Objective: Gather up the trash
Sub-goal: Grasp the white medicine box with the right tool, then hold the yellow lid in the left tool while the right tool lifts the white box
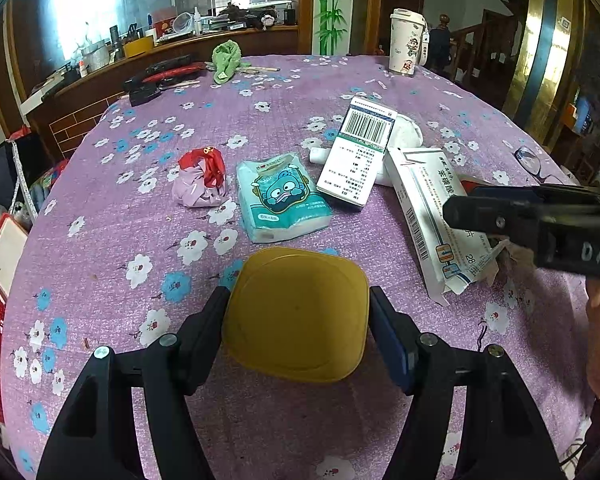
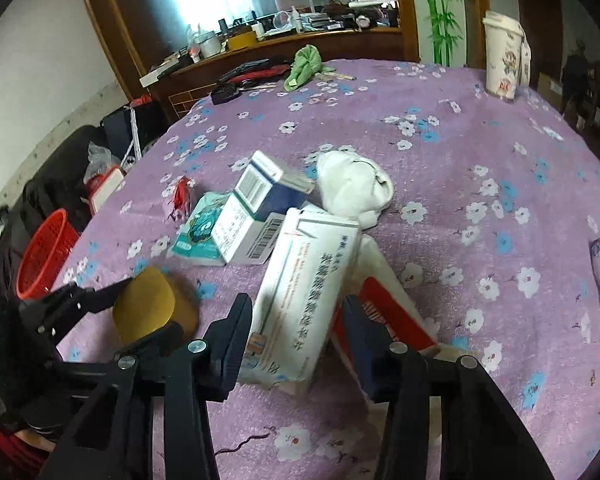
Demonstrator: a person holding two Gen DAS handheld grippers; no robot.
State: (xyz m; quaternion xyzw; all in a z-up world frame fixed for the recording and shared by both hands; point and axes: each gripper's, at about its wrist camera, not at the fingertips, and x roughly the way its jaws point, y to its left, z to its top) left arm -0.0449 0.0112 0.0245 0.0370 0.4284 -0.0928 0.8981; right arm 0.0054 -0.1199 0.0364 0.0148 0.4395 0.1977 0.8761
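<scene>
Left hand-held gripper [image 1: 298,312] clamped on a yellow bowl [image 1: 296,316], one finger against each side; bowl sits on the purple flowered surface [image 1: 120,216]. Right hand-held gripper [image 2: 296,320] straddles a white medicine box [image 2: 304,292] that lies tilted on a red-and-white carton [image 2: 396,320]; jaws apart, and whether the pads press the box I cannot tell. Trash lies mid-surface: tissue pack [image 1: 280,196], barcode box [image 1: 360,152], crumpled white paper [image 2: 352,186], red-and-pink wad [image 1: 202,180]. Red basket [image 2: 44,256] stands beyond the surface's left edge.
</scene>
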